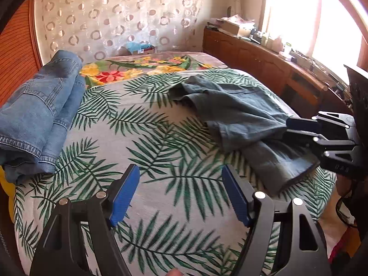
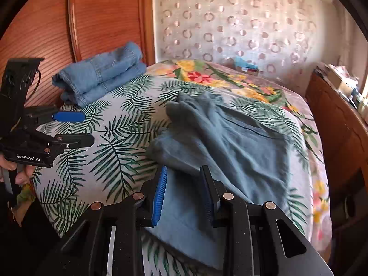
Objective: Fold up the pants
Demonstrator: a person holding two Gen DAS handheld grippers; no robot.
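Blue-padded fingers of the left gripper stand wide apart with nothing between them, held over bare leaf-print bedspread. Off to its right the right gripper is partly open above the near end of the grey-blue pants; the cloth lies under and between its pads, which do not press on it. These pants lie rumpled on the right half of the bed, one loose flap folded over the rest, their far end reaching towards a floral blanket spread across the back of the bed. A folded pair of blue jeans sits well apart at the left edge, against the ribbed wooden headboard. A long wooden cabinet runs along the bed's right side, its top crowded with boxes and small items under a bright window. Behind the bed hangs a curtain with a ring pattern. Fingertips of the person's hand grip the left gripper's handle.
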